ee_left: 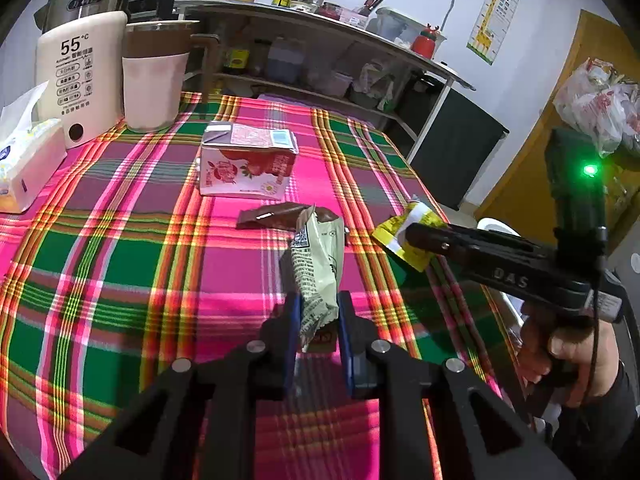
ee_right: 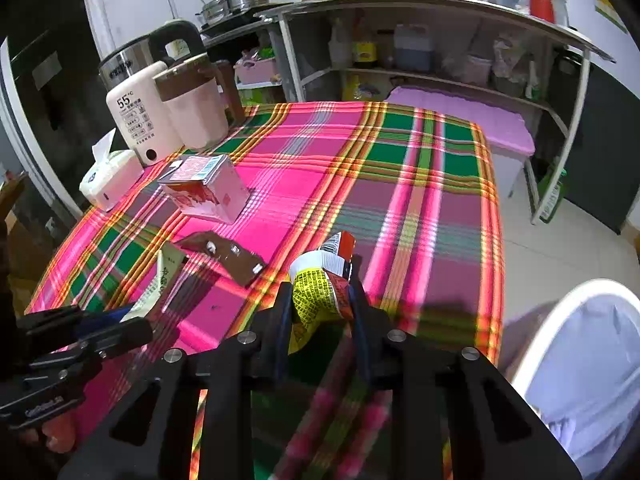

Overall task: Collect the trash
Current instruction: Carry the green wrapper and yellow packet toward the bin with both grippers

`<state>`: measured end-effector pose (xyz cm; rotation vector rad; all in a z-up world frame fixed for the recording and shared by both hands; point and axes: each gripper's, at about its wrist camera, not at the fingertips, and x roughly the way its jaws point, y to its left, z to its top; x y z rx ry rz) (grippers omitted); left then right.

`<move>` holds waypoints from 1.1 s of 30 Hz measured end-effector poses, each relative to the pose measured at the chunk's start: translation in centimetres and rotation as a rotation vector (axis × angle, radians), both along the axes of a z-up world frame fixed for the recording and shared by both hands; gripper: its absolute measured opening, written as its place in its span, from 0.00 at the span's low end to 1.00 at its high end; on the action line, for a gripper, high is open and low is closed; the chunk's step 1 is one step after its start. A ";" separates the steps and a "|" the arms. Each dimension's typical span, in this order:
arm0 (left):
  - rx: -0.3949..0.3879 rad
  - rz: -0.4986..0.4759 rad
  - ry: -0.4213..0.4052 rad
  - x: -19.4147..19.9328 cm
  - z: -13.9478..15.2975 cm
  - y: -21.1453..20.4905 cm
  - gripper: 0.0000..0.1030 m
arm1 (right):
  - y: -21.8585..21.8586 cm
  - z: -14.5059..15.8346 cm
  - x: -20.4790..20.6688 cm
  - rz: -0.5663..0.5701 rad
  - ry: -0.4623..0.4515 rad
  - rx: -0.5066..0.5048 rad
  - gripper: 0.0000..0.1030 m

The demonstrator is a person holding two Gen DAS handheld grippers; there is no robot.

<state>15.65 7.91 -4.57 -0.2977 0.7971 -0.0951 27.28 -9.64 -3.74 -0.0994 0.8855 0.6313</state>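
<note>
My left gripper [ee_left: 318, 304] is shut on a pale green snack wrapper [ee_left: 316, 264], which stands up from the plaid tablecloth [ee_left: 120, 264]. Just beyond it lies a brown wrapper [ee_left: 276, 216], and farther back a pink strawberry milk carton [ee_left: 248, 168] on its side. My right gripper [ee_right: 320, 280] is shut on a crumpled yellow wrapper [ee_right: 312, 292] near the table's right edge. From the left wrist view, that yellow wrapper [ee_left: 424, 216] shows at the right gripper's tip [ee_left: 412, 236]. In the right wrist view the left gripper [ee_right: 120, 320] sits low at the left.
A white bin with a liner [ee_right: 532, 360] stands off the table's right edge. Two kettles [ee_left: 80, 76] and a pink jug [ee_left: 154, 76] crowd the back left corner beside a tissue box [ee_left: 28, 164]. A metal shelf unit [ee_right: 440, 60] stands behind the table.
</note>
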 end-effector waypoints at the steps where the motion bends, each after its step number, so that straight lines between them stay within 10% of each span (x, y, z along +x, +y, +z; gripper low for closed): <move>1: 0.002 -0.002 0.000 -0.2 0.1 -0.2 0.18 | -0.4 0.2 -0.4 -0.005 0.002 0.010 0.27; 33: 0.063 -0.171 -0.073 -5.6 4.9 -9.9 0.18 | -12.3 4.9 -13.5 -0.146 -0.065 0.145 0.27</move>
